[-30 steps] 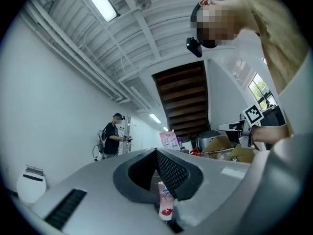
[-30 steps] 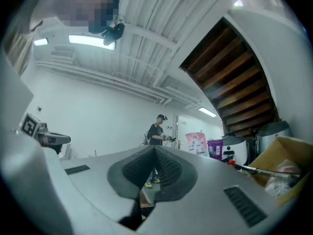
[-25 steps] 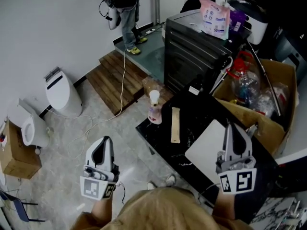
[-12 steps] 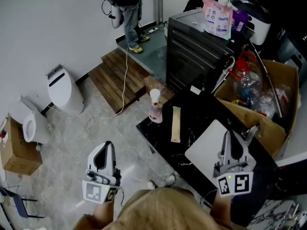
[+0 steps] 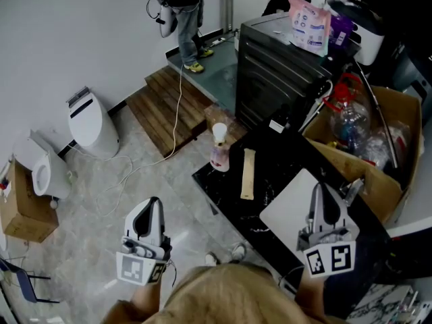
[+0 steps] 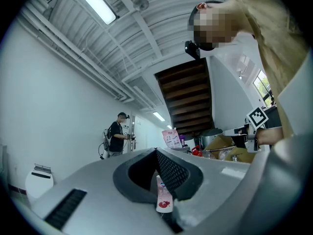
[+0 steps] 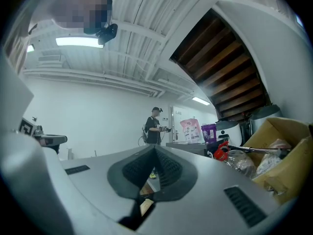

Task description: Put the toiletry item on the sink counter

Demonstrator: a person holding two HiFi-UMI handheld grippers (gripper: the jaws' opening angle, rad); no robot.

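Note:
A pink toiletry bottle point(image 5: 218, 152) with a white cap stands upright on the near left corner of the black counter point(image 5: 273, 155). My left gripper point(image 5: 151, 205) hangs over the floor, left of the counter and well short of the bottle. Its jaws are shut and hold nothing. In the left gripper view the bottle point(image 6: 164, 196) shows far off through the slit under the closed tips of the left gripper point(image 6: 157, 153). My right gripper point(image 5: 319, 192) is shut and empty over a white panel point(image 5: 287, 208) on the counter; its tips point(image 7: 155, 151) meet.
A wooden strip point(image 5: 248, 174) lies on the counter right of the bottle. An open cardboard box point(image 5: 395, 123) of plastic bottles stands at the right, with a black cabinet point(image 5: 280, 69) behind. A toilet point(image 5: 91, 121), wooden steps point(image 5: 169, 110) and a cable are on the floor. A person point(image 5: 183, 9) stands at the back.
Both grippers have sunk slightly toward the bottom of the head view, still shut. The bottle and the wooden strip have not moved.

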